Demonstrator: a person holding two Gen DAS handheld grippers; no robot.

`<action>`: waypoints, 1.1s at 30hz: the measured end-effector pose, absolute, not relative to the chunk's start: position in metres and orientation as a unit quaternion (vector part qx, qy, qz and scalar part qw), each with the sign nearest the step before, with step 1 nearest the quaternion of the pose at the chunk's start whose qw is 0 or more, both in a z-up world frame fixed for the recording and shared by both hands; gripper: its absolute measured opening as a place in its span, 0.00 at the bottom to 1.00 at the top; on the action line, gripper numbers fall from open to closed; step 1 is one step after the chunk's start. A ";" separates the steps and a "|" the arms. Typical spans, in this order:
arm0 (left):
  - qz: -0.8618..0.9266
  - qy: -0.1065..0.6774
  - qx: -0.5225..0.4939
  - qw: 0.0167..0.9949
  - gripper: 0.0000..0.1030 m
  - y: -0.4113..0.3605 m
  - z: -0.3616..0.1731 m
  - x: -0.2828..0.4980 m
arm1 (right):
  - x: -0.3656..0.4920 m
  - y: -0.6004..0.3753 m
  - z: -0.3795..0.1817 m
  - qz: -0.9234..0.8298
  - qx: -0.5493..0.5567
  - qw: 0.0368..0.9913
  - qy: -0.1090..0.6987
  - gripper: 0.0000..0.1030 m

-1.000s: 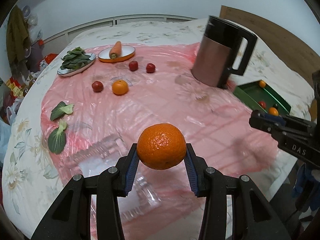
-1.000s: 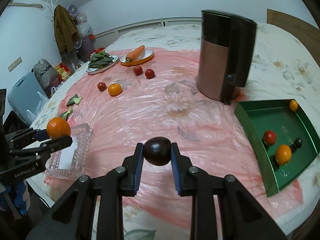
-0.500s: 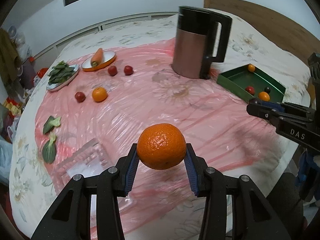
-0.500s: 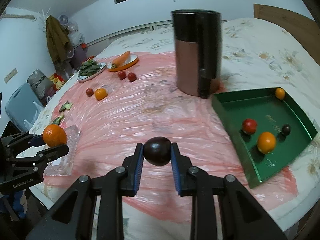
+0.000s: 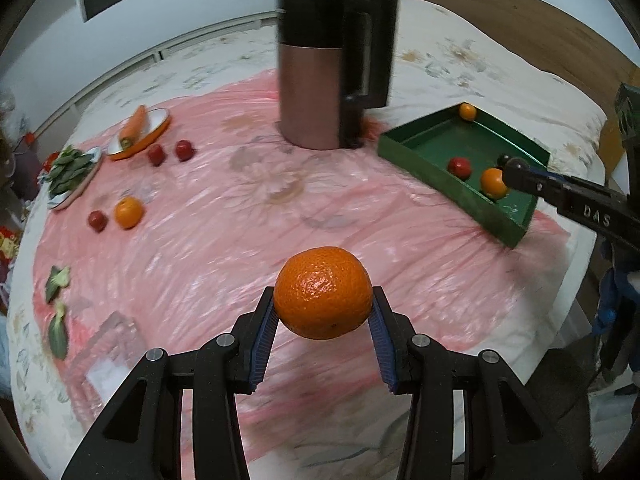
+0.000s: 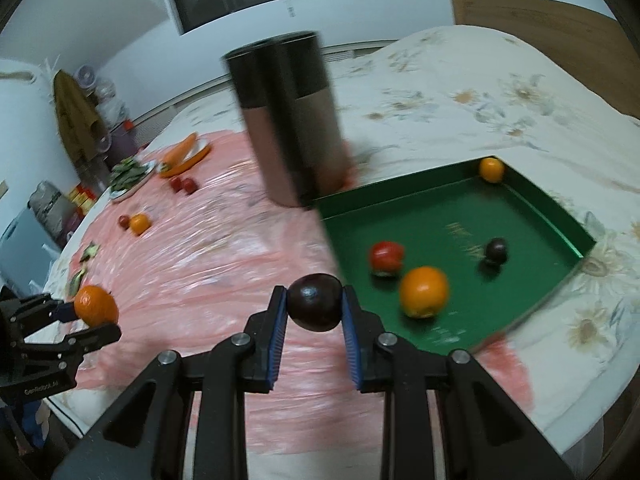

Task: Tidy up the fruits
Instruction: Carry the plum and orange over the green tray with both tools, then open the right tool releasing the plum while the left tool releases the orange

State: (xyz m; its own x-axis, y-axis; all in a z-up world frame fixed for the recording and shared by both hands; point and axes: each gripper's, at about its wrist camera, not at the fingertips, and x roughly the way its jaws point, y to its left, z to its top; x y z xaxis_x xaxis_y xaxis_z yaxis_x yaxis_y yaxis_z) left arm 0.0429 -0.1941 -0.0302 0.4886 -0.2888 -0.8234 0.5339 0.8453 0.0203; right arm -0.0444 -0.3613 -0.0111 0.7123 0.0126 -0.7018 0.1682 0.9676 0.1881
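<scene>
1. Fingers of the left gripper (image 5: 323,320) are clamped on an orange (image 5: 323,298), held clear above the pink plastic sheet (image 5: 240,216) that covers the bed.
2. Right gripper (image 6: 315,312) fingers pinch a dark round fruit (image 6: 315,307) at its widest girth, just short of the green tray (image 6: 576,248).
3. Judgement: both fruits are carried high to clear the tray wall; the tray already holds an orange (image 6: 424,291), a red fruit (image 6: 386,256), a dark fruit (image 6: 496,251) and a small orange (image 6: 491,169), so it is the collection point.
4. Left view alone shows the kettle (image 5: 320,80) handle and the clear dish (image 5: 108,348).
5. Right view alone shows the tray floor's gold lettering.
</scene>
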 end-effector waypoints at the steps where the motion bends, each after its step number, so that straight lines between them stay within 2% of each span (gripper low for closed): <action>1: -0.247 0.446 0.140 0.849 0.38 -0.202 -0.030 0.044 | -0.044 -0.372 -0.011 -0.050 0.121 0.918 0.375 0.00; 15: -0.311 0.441 0.162 0.826 0.38 -0.330 -0.034 0.086 | -0.034 -0.490 -0.025 -0.125 0.151 0.911 0.363 0.00; 33: -0.326 0.451 0.191 0.809 0.38 -0.457 -0.070 0.138 | 0.006 -0.555 -0.064 -0.168 0.120 0.896 0.393 0.00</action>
